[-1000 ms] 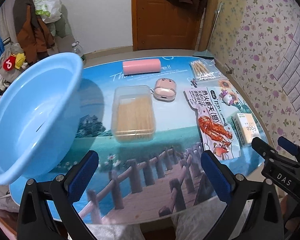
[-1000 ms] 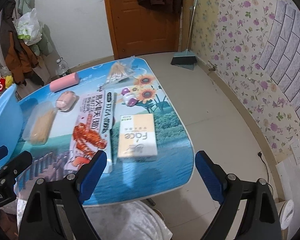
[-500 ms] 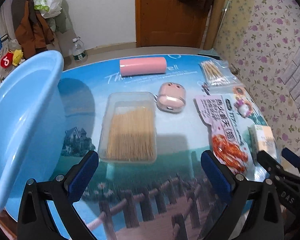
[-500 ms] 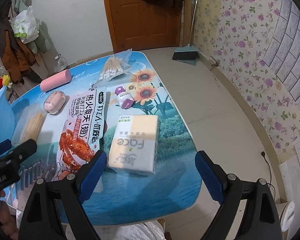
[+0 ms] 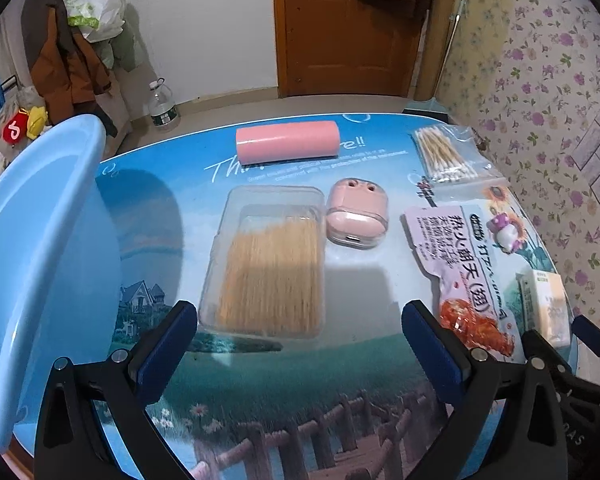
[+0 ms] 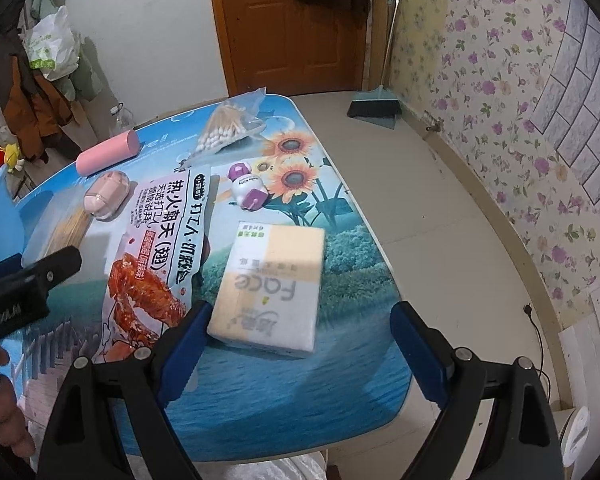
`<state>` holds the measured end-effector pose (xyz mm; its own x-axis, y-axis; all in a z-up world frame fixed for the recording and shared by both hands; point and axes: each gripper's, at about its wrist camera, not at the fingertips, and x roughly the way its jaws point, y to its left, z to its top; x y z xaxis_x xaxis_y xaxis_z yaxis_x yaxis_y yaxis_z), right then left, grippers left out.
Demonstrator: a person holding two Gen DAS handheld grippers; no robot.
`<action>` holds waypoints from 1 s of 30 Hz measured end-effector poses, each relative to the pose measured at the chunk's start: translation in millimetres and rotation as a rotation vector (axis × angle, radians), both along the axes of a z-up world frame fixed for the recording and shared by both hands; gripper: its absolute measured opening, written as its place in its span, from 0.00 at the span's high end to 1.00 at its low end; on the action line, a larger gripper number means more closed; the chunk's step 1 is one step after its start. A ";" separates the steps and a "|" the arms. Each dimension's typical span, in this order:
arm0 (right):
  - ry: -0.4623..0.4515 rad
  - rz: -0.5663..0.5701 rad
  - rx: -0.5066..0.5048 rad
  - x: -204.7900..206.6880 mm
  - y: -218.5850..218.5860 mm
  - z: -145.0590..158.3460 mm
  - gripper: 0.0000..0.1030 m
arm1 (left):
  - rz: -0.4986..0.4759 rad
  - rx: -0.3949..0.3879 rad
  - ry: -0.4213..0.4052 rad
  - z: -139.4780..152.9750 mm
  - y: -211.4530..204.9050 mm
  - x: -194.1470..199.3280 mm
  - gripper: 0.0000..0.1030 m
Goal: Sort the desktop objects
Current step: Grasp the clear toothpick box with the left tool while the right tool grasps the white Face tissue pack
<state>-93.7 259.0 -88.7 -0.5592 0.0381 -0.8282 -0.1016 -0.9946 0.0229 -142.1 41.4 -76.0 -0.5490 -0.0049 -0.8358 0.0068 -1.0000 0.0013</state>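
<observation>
With the blue basin (image 5: 40, 248) taken as landmark, the left gripper (image 5: 300, 344) is held spread over the toothpick box (image 5: 268, 264) just beside it, and the right gripper (image 6: 300, 328), also spread and empty, over the farther tissue pack (image 6: 272, 288), seemingly to straddle each for pickup.

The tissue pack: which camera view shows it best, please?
The right wrist view shows it best: the tissue pack lies whole, near the middle, with its printed top readable, just ahead of the open right claw. The left wrist view shows only a narrow, distorted part of it at the right edge.
</observation>
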 end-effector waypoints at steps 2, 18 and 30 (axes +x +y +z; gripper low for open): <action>0.002 0.004 0.004 0.8 -1.0 0.0 0.11 | -0.006 -0.009 0.005 0.2 -0.6 -3.1 0.00; 0.019 0.021 0.032 -0.1 -9.4 0.5 0.21 | -0.052 0.007 -0.027 -14.6 -10.7 -13.5 0.22; 0.050 0.018 0.036 3.2 -10.2 -1.2 0.21 | -0.083 0.012 0.013 -16.6 -11.2 -9.7 0.21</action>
<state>-90.5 248.8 -90.0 -0.6003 0.0569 -0.7977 -0.0835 -0.9965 -0.0082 -151.8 30.2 -92.6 -0.5576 0.0512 -0.8285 -0.0760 -0.9971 -0.0105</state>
